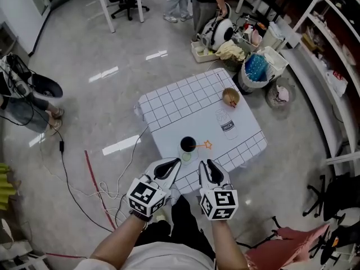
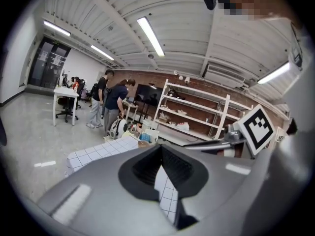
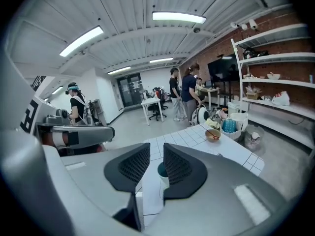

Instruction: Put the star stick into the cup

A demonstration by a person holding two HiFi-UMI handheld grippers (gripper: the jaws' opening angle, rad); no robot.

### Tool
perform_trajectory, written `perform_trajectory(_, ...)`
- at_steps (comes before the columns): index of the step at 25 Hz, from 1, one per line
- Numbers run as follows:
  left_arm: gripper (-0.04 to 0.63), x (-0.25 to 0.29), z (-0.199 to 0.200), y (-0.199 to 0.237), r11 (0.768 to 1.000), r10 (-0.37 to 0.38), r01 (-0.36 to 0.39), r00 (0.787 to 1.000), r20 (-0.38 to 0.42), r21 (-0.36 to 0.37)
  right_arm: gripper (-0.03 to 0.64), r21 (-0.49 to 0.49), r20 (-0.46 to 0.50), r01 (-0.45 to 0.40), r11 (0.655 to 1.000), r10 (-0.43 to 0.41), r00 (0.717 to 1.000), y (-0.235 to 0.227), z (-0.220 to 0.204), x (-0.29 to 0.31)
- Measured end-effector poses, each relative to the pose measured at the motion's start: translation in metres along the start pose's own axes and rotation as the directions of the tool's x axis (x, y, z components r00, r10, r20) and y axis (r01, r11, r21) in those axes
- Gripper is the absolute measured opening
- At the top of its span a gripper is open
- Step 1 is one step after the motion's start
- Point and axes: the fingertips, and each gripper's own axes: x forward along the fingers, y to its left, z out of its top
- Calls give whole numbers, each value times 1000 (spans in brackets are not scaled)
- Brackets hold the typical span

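On the near part of the table (image 1: 169, 103) stands the cup (image 1: 188, 149), and the star stick (image 1: 203, 145) reaches from its rim to the right; whether its end is inside the cup I cannot tell. Nearer, the right claw (image 1: 207, 163) is a little open and empty, with the cup seen beyond its jaws. The left claw (image 1: 176, 162) has its tips together and holds nothing.
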Motion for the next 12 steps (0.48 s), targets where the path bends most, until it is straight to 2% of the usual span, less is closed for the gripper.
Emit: perform_trajectory(12,6,-72,47,-26,1000,-7,6,997,72,19,77,-80,152,-40,996,52,987,73,60,-54)
